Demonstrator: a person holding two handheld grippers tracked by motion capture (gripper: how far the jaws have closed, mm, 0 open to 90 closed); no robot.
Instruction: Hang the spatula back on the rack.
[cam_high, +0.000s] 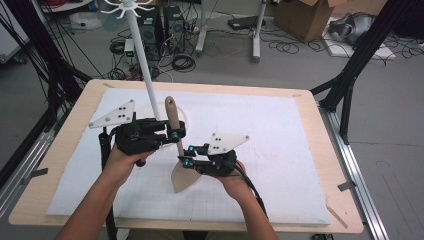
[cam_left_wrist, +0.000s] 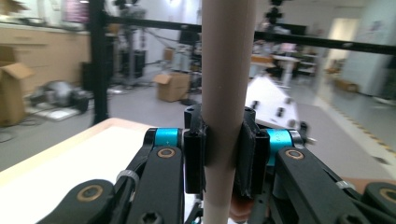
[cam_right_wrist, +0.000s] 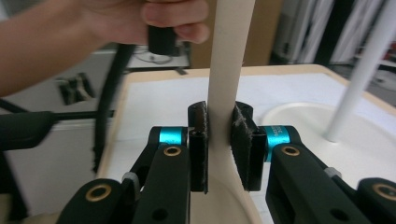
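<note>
A beige wooden spatula (cam_high: 171, 112) stands nearly upright over the white board, handle end up and flat blade (cam_high: 182, 180) down. My left gripper (cam_high: 176, 134) is shut on the round handle. In the left gripper view, the handle (cam_left_wrist: 229, 70) rises between the pads, and both pads of my left gripper (cam_left_wrist: 226, 140) press on it. My right gripper (cam_high: 186, 159) is shut on the spatula lower down, where the handle widens into the blade. The right gripper view shows the pads of my right gripper (cam_right_wrist: 219, 144) clamped on that neck (cam_right_wrist: 231, 56).
A white hanger stand with a tall pole (cam_high: 145, 65) and a round base (cam_right_wrist: 299, 119) stands just behind the grippers. The white board (cam_high: 280, 150) lies on a wooden table (cam_high: 70, 150). Black frame legs (cam_high: 345, 85), cables and cardboard boxes lie beyond.
</note>
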